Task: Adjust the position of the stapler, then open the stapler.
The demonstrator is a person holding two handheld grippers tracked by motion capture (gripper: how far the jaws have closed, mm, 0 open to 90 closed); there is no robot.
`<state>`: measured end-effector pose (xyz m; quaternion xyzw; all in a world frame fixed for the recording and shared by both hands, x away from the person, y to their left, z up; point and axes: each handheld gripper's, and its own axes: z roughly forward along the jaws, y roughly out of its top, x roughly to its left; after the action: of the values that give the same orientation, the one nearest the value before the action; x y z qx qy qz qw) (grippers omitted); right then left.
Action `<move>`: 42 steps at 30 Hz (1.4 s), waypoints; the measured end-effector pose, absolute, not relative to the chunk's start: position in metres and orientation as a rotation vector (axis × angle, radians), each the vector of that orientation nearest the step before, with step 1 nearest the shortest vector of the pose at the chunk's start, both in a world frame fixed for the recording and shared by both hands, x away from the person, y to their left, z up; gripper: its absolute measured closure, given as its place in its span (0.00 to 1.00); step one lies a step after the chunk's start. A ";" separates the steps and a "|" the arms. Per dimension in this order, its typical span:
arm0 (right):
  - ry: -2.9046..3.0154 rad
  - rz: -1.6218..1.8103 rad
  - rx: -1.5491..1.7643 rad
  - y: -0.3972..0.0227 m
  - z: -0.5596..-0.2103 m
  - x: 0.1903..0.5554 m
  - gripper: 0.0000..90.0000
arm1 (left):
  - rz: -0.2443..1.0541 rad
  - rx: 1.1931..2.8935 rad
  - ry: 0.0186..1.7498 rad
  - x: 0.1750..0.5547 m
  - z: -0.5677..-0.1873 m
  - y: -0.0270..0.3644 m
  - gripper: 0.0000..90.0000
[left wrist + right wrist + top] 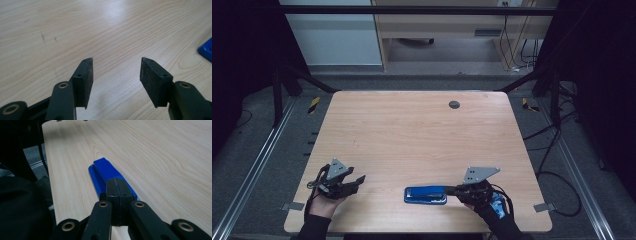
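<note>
blue stapler point(425, 194) lying flat at 6 o'clock on surface point(412, 130) | right gripper point(455, 190): jaws pressed together, tips over stapler's near end, perhaps touching | left gripper point(360, 179): jaws wide, nothing between, at 8 o'clock

The stapler point(425, 194) is blue and long, with a flat base and a thicker top arm that lies closed on it. It lies flat on the counter point(412, 135), close to the near edge and a little right of the middle, with its length along that edge. In the right gripper view the stapler point(105, 171) points away, its far end squared and its base a little wider than the top. In the left gripper view one blue corner of the stapler point(206, 50) shows at the right edge.
</note>
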<state>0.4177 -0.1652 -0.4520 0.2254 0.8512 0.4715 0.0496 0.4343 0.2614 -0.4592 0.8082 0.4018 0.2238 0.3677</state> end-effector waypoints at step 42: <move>2.696 1.270 0.756 -0.158 -0.483 0.412 1.00 | 0.457 2.210 0.664 0.447 -0.423 0.147 0.41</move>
<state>0.4124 -0.1582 -0.4833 0.2459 0.8763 0.4129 0.0337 0.4469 0.1474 -0.4230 0.8673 0.2607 0.1791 0.3843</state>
